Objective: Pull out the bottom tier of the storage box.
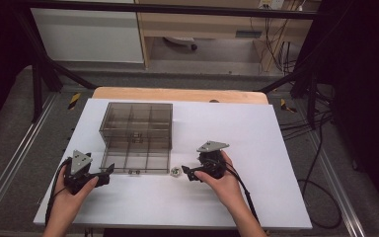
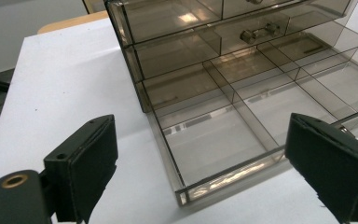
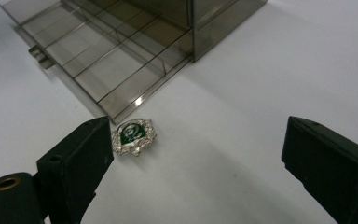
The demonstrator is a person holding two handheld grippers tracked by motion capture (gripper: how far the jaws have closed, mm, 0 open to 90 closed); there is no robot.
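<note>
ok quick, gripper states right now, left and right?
Left gripper: open, holding nothing, facing the pulled-out drawer.
Right gripper: open, holding nothing; the green brooch lies on the table near one jaw.

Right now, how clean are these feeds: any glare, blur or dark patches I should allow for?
High view: even light on the white table, surroundings dark, picture soft, the brooch just a speck. Left gripper view: bright glare along the open drawer front edge, near jaws blurred. Right gripper view: brooch sharp, casting a soft shadow; the smoky organizer box looks dim.
</note>
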